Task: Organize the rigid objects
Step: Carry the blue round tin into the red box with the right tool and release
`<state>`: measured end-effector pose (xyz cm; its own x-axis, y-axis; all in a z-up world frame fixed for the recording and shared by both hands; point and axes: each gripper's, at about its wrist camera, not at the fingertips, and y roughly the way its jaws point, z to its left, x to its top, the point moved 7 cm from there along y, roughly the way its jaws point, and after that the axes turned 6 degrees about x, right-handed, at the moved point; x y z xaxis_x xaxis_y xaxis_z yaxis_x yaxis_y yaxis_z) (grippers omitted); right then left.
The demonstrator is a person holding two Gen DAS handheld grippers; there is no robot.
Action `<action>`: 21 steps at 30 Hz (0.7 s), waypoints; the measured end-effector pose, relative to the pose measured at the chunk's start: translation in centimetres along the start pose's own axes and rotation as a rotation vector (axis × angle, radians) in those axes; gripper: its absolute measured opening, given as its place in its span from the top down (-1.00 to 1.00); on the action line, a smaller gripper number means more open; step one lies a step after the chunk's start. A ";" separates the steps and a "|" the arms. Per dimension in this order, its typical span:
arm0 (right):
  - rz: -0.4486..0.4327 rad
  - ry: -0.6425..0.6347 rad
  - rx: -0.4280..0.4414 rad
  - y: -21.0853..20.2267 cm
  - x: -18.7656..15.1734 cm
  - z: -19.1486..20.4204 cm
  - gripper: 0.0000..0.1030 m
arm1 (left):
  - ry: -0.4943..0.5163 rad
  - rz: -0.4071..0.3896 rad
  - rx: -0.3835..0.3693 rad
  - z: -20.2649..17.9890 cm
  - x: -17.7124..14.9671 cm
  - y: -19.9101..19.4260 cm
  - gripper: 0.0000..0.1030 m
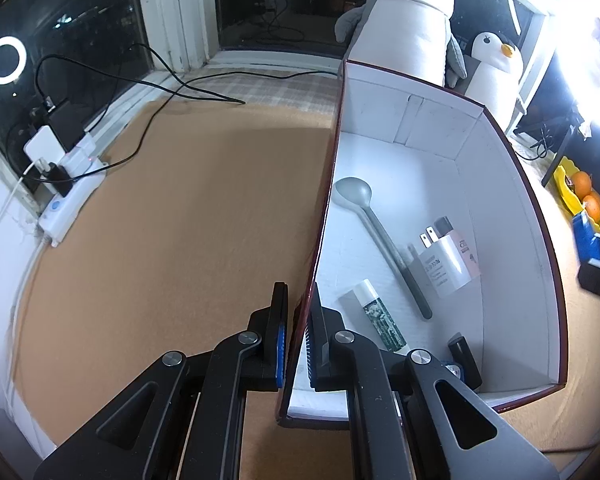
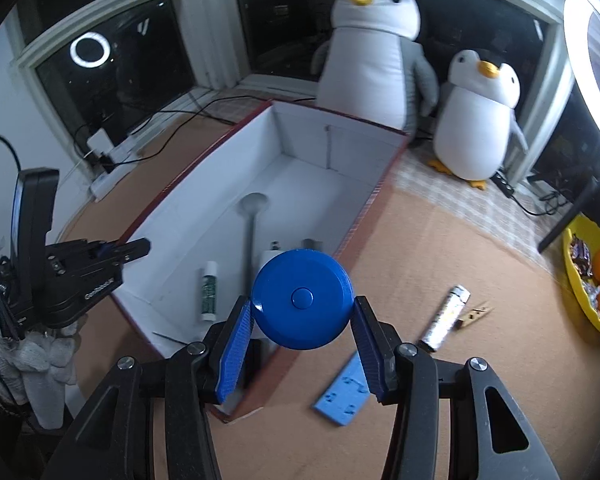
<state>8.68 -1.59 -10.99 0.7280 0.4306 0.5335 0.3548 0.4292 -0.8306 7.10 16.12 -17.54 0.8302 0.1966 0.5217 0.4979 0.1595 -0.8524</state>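
Two claws busy: my right claw [image 2: 303, 334] grips the blue round case [image 2: 303, 299] by its edges, poised over the box's [image 2: 204, 168] near corner, interior ahead-left; left claw [image 1: 298, 344] pinched shut on the box wall.

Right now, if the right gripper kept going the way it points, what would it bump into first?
Probably the white floor of the box, near the charger. The right gripper holds the blue disc over the box's near end; depth is hard to judge.
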 end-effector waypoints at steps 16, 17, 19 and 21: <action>0.071 -0.051 0.019 3.9 -0.8 3.6 0.11 | 0.005 -0.007 -0.008 0.0 -0.1 -0.1 0.87; 0.073 -0.053 0.020 4.0 -0.8 3.7 0.11 | 0.005 -0.007 -0.008 0.0 -0.2 -0.1 0.87; 0.076 -0.061 0.022 4.1 -0.9 3.9 0.11 | 0.004 -0.007 -0.008 0.0 -0.2 -0.1 0.87; 0.077 -0.070 0.018 4.2 -0.8 4.1 0.11 | 0.005 -0.007 -0.008 0.0 -0.2 -0.1 0.87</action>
<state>7.15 3.11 -14.25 0.7098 0.5168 0.4786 0.2883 0.4068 -0.8668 6.90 16.10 -17.53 0.8277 0.1908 0.5277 0.5057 0.1536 -0.8489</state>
